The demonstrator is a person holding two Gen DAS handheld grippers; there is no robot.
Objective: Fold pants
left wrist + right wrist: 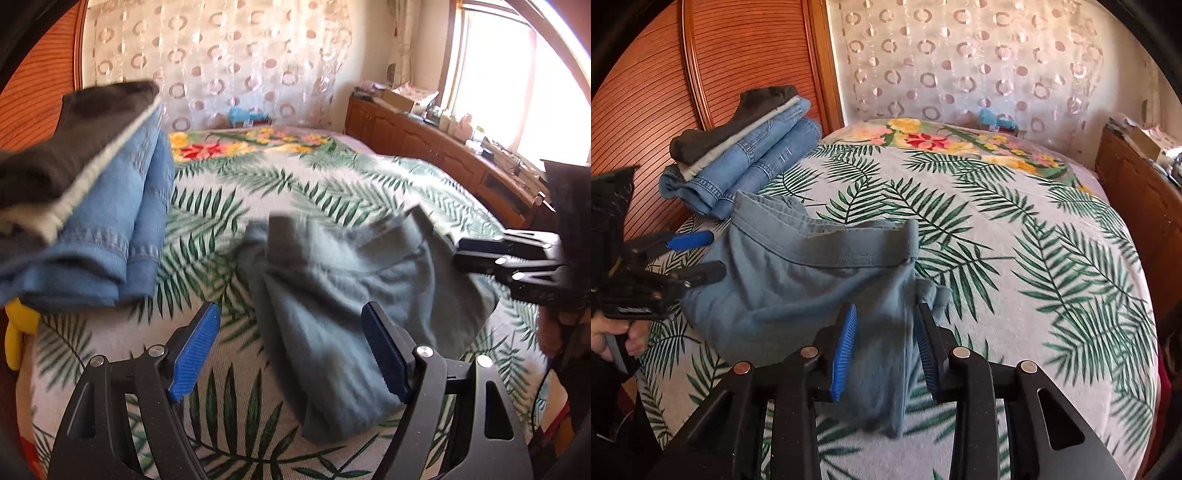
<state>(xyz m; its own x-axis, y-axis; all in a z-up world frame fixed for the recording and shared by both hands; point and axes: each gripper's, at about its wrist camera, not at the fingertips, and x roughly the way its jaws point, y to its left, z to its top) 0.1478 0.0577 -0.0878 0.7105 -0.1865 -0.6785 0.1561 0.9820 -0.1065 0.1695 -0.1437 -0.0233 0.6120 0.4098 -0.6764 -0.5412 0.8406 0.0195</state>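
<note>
In the right wrist view, the pants (798,280) are spread on the bed (1052,295) at centre left of the frame. A stack of folded clothes (746,147) is placed behind them at upper left, against the headboard (646,74). A cabinet (1137,192) is set along the right edge.

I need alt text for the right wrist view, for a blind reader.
The right gripper pinches grey-blue cotton pants on a palm-leaf bedspread. The left gripper is open beside them, near a stack of folded blue jeans.
</note>
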